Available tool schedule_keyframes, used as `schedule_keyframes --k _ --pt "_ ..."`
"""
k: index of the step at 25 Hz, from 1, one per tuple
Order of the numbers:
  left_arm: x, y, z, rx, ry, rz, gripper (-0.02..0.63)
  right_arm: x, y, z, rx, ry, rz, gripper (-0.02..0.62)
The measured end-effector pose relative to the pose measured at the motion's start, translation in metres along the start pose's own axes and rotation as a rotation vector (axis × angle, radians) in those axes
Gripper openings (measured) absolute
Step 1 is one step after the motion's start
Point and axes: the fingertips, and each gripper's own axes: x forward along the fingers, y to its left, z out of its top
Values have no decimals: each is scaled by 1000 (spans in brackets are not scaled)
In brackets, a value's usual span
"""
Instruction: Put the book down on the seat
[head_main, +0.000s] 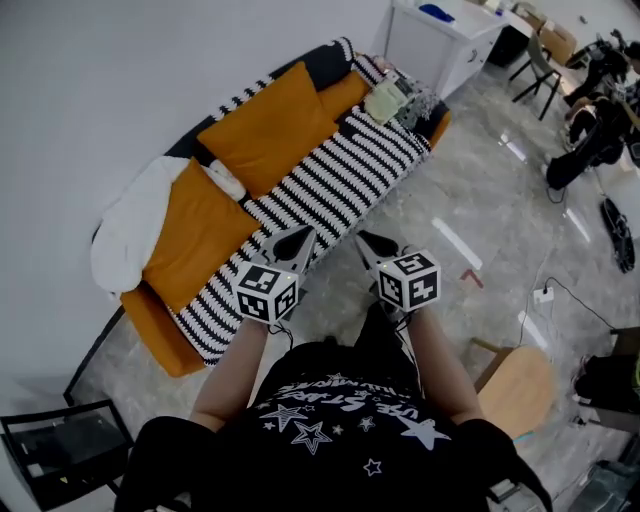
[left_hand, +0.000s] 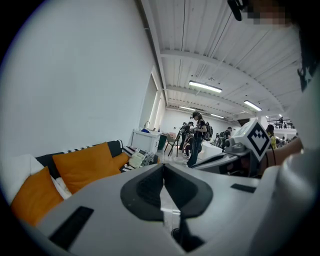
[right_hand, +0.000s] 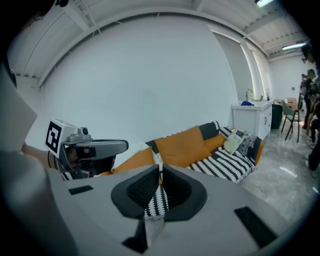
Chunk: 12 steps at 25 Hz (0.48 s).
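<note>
A pale green book (head_main: 383, 100) lies at the far right end of the sofa (head_main: 160, 345), on the black-and-white striped seat cover (head_main: 340, 185). It also shows small in the left gripper view, as the book (left_hand: 137, 159), and in the right gripper view, as the book (right_hand: 232, 141). My left gripper (head_main: 300, 236) and right gripper (head_main: 362, 238) hover side by side in front of the sofa's middle, well short of the book. The left gripper (left_hand: 163, 167) has its tips together with nothing between them. The right gripper (right_hand: 160, 167) is shut and empty too.
Orange cushions (head_main: 270, 125) and a white pillow (head_main: 125, 225) line the sofa back. A white cabinet (head_main: 440, 40) stands beyond the sofa's right end. A black chair (head_main: 60, 445) is at lower left, a wooden seat (head_main: 520, 385) at lower right. A cable and plug (head_main: 545, 293) lie on the floor.
</note>
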Motion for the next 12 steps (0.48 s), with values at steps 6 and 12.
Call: schedule_keyframes --k 6,12 --pt "-27 -2 -3 1 -19 6 9 -5 17 -10 -1 20 2 38" --pt "-41 2 -7 -21 -41 31 9 -2 41 -13 -30 23 34 37"
